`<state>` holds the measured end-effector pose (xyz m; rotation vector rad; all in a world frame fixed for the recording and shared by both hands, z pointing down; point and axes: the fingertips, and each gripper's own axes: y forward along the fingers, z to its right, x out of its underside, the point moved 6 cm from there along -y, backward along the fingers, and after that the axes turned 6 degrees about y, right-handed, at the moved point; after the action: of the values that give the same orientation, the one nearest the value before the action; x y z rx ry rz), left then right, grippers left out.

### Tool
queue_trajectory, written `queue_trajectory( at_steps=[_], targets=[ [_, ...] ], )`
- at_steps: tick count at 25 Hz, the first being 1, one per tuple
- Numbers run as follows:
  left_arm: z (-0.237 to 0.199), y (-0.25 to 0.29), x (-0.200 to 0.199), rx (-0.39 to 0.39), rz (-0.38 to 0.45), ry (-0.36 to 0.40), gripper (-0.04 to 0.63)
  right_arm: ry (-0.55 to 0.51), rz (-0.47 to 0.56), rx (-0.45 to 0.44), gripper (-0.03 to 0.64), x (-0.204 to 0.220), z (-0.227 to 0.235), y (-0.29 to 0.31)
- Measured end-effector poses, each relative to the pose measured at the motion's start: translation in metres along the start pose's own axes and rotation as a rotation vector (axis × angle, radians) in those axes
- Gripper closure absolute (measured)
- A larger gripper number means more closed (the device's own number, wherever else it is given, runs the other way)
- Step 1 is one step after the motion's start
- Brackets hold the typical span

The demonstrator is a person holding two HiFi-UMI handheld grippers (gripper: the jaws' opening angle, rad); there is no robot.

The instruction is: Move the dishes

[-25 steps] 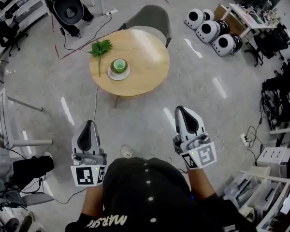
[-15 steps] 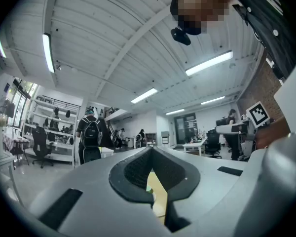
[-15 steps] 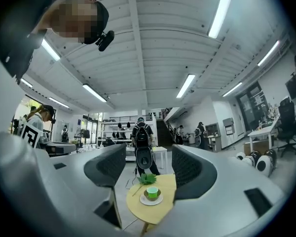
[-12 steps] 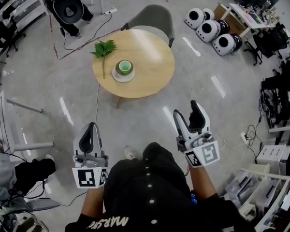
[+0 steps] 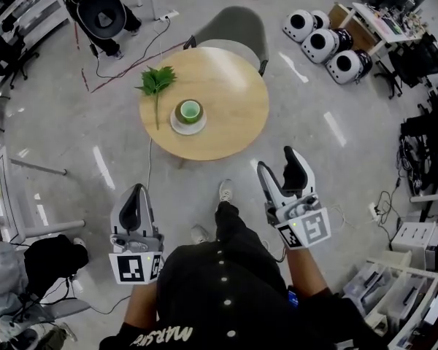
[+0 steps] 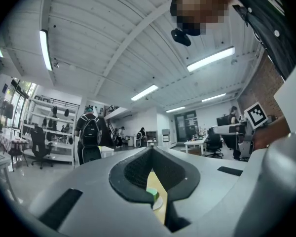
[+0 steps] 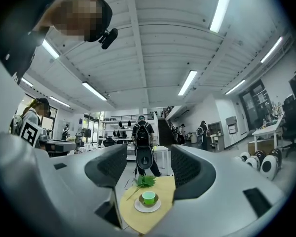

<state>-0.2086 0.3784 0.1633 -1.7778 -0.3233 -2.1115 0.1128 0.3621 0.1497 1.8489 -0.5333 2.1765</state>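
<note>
A green cup point(image 5: 190, 110) stands on a white saucer point(image 5: 189, 125) on a round wooden table point(image 5: 230, 100) ahead of me, with a leafy green sprig point(image 5: 156, 81) beside it. My left gripper point(image 5: 134, 197) is shut with nothing in it, well short of the table. My right gripper point(image 5: 281, 168) is open and empty, its jaws having just been opening, near the table's front edge. In the right gripper view the cup point(image 7: 148, 197) and saucer point(image 7: 147, 206) show between the jaws, far off. The left gripper view shows only a sliver of the cup point(image 6: 152, 194).
A grey chair point(image 5: 233, 28) stands behind the table. White round robots point(image 5: 325, 42) sit at the back right. A person with a black backpack point(image 7: 142, 132) stands beyond the table. Cables lie on the floor, with shelves and desks round the edges.
I have stepped closer to the table, both grippers moving forward. The right gripper's jaws went from shut to open. The left stayed shut.
</note>
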Motion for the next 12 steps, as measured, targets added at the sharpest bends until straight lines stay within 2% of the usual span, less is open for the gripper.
queue_trajectory(
  at_steps=[6,12],
  targets=[
    [-0.011,0.074,-0.001,-0.043,0.001,0.008,0.578,-0.002,0.007,-0.025,0.365,-0.004,0.059,0.059],
    [-0.016,0.147,-0.011,-0.103,0.008,0.034,0.577,-0.014,-0.005,-0.092,0.365,-0.010,0.116,0.120]
  ],
)
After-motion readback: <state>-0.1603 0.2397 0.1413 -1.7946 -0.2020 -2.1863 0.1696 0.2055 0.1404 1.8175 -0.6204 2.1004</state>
